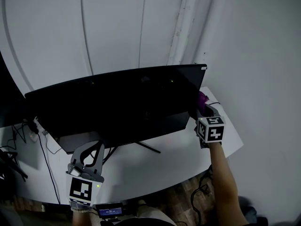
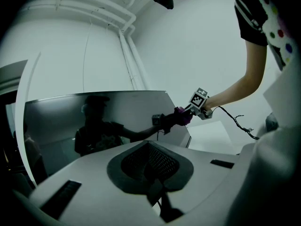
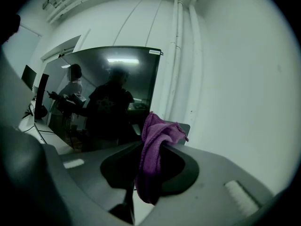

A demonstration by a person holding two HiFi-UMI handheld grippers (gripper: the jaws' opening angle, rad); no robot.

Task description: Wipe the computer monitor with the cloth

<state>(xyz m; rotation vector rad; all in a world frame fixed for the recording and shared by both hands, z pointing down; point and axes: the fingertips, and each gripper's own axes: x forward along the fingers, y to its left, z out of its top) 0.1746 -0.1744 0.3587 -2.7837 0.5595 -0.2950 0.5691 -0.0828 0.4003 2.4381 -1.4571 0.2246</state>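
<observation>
The wide dark monitor (image 1: pixel 117 102) stands on a white desk (image 1: pixel 160 168). At the screen's lower right corner, my right gripper (image 1: pixel 203 105) is shut on a purple cloth (image 1: pixel 202 98). In the right gripper view the cloth (image 3: pixel 153 149) hangs bunched between the jaws of that gripper (image 3: pixel 157 140), with the screen (image 3: pixel 113 79) just ahead. From the left gripper view the cloth (image 2: pixel 183 116) touches the screen's right edge (image 2: pixel 94 121). My left gripper (image 1: pixel 89 147) hovers low in front of the monitor's left part. Its jaws (image 2: pixel 150 149) look shut on nothing.
The monitor's stand legs (image 1: pixel 146 146) spread on the desk under the screen. Cables (image 1: pixel 42 145) trail off the desk's left end, beside another dark screen (image 1: pixel 7 102). Pipes (image 1: pixel 181 27) run up the white wall behind. The desk's right end lies just beyond my right gripper.
</observation>
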